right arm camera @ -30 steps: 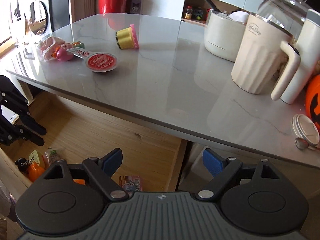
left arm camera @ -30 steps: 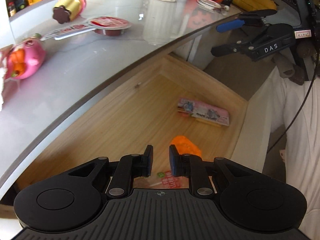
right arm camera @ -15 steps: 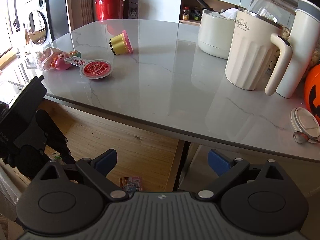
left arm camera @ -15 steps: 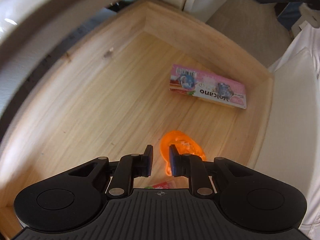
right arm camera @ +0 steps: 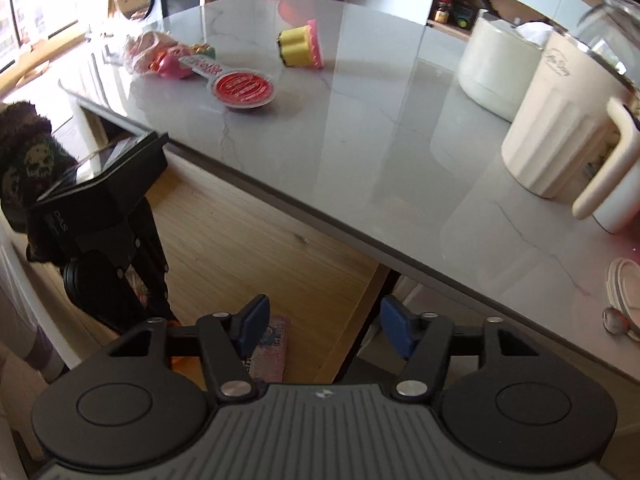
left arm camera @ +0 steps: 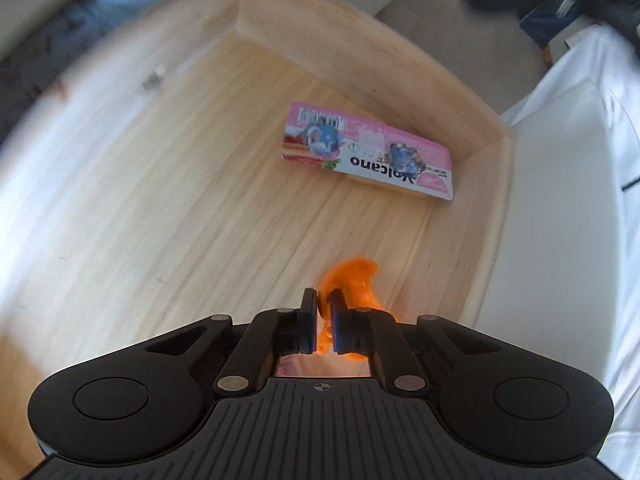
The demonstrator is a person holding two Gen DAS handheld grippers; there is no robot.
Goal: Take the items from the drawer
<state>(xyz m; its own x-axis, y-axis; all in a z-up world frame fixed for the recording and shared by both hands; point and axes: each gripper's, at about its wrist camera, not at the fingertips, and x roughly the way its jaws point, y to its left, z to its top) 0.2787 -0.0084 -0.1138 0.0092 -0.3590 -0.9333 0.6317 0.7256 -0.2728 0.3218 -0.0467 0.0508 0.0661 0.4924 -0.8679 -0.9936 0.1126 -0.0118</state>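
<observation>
Down inside the open wooden drawer point(left arm camera: 360, 64), my left gripper point(left arm camera: 323, 312) is shut on an orange plastic item point(left arm camera: 356, 280) near the drawer's right wall. A pink "Volcano" snack box point(left arm camera: 368, 152) lies flat farther back in the drawer. In the right wrist view the left gripper's black body point(right arm camera: 108, 216) reaches into the drawer point(right arm camera: 240, 240), and the pink box point(right arm camera: 272, 344) shows between the blue pads. My right gripper point(right arm camera: 322, 326) hovers above the drawer's edge, its jaws closing with nothing pressed between them.
A grey marble counter point(right arm camera: 360, 140) overhangs the drawer. On it lie a red-lidded cup point(right arm camera: 244, 90), a yellow and pink toy point(right arm camera: 300, 46), a pink toy point(right arm camera: 160, 58), cream jugs point(right arm camera: 560, 136) and a white lid point(right arm camera: 624, 288). A white sleeve point(left arm camera: 568, 200) borders the drawer's right.
My left gripper dropped into the drawer and closed its pads on the orange item. My right gripper's jaws narrowed from wide open and it rolled a little.
</observation>
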